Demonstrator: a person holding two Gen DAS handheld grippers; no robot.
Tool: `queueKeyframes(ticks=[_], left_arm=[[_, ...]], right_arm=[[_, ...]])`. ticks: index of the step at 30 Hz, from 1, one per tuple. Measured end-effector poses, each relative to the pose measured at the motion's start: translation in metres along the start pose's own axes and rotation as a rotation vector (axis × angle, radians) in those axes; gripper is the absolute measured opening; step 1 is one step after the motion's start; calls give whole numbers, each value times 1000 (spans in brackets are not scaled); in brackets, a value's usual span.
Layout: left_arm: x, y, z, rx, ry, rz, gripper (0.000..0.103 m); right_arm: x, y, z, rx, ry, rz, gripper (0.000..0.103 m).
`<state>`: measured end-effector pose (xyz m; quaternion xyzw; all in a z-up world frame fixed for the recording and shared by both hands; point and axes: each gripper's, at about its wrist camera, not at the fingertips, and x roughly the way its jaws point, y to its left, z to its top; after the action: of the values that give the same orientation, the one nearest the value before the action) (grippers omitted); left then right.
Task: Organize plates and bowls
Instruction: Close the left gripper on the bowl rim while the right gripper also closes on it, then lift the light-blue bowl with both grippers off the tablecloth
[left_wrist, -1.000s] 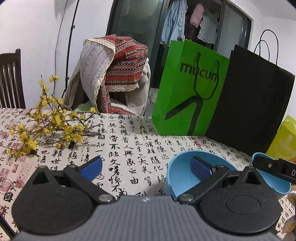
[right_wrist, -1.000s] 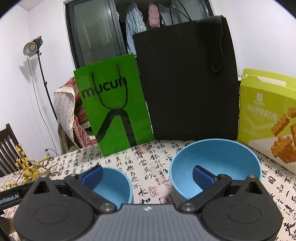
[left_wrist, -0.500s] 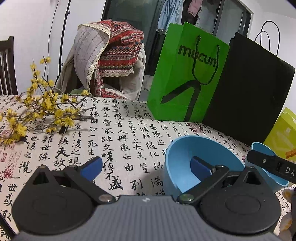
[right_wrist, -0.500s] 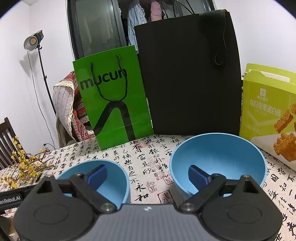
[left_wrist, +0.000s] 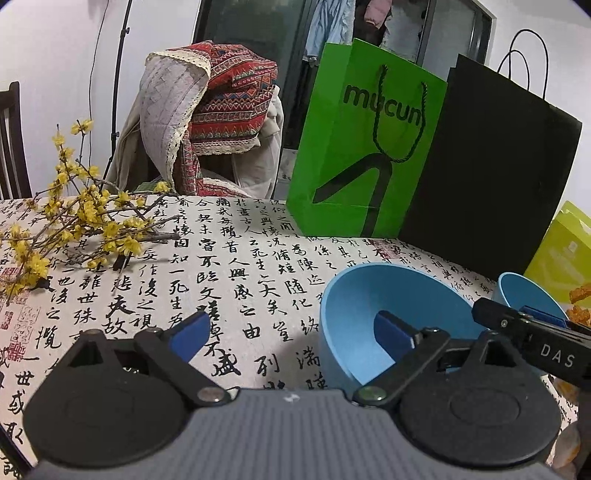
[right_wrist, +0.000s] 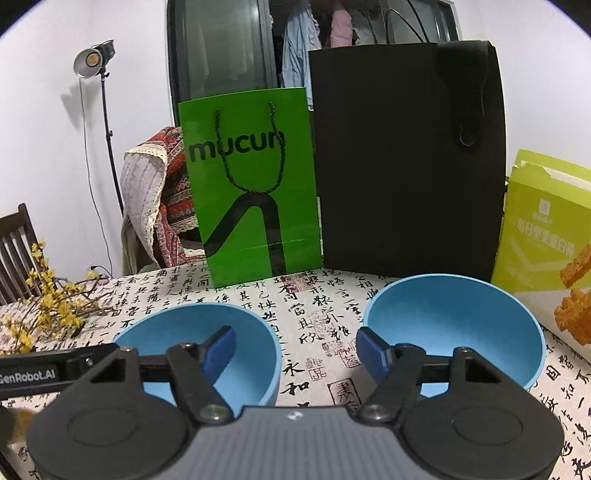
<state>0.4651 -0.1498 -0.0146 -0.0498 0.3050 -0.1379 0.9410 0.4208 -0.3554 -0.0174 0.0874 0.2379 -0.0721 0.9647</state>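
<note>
Blue plastic, round and deep, the left bowl (left_wrist: 369, 317) sits on the calligraphy-printed tablecloth (left_wrist: 236, 266). Its near-left rim falls between the fingers of the left gripper (left_wrist: 291, 336), whose right pad is inside the bowl and left pad over bare cloth, jaws wide and just closing slightly, not pressing.

The right gripper (right_wrist: 295, 350) has just been closing to a medium gap; it hangs over the cloth strip between that bowl and the second, larger blue bowl (right_wrist: 454, 325), with no rim between its pads.

Behind stand a green paper bag (right_wrist: 251, 184), a black paper bag (right_wrist: 406, 158) and a lime snack box (right_wrist: 543, 229). Yellow flower branches (left_wrist: 74, 225) lie far left, and open cloth lies between them and the bowls.
</note>
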Motion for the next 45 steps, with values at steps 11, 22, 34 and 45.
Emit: queueKeyframes(ticks=[11, 22, 34, 45], left_arm=[[2, -4, -3, 28, 19, -33, 70], [4, -9, -5, 56, 37, -60, 33], [3, -13, -7, 83, 22, -61, 20], [1, -19, -9, 119, 7, -22, 17]], right_arm=[[10, 3, -6, -20, 61, 8, 45], [18, 8, -10, -14, 121, 53, 29], [21, 15, -14, -41, 147, 47, 18], [21, 23, -17, -81, 138, 23, 16]])
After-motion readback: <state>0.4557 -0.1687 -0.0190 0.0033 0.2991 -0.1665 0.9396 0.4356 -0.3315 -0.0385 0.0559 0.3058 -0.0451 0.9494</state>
